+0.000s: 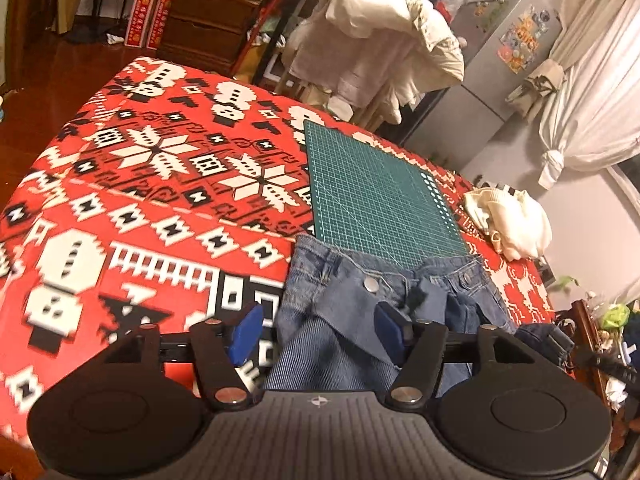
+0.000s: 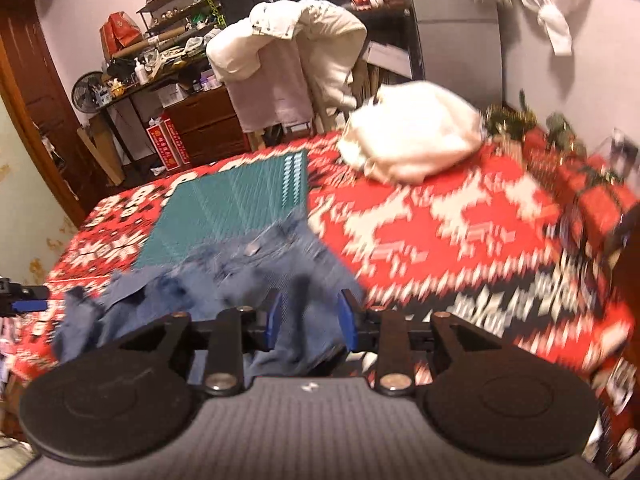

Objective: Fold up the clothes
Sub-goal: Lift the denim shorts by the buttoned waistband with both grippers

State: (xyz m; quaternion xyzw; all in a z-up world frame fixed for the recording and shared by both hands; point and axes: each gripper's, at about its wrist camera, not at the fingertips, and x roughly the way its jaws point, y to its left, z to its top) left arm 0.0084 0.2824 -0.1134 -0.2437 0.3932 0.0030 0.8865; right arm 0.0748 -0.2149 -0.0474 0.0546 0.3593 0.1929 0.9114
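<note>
My left wrist view looks down close; the right, blurred, seems lower. Both share the jeans [image 1: 360, 320], cutting mat [image 1: 376, 200] and patterned blanket [image 1: 160, 184].

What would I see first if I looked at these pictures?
The bright red patterned blanket covering the whole surface jumps out first. Blue jeans lie at its near edge, partly over a green cutting mat, with both open grippers, left and right, right at the denim. A cream garment sits bunched beyond the mat.
</note>
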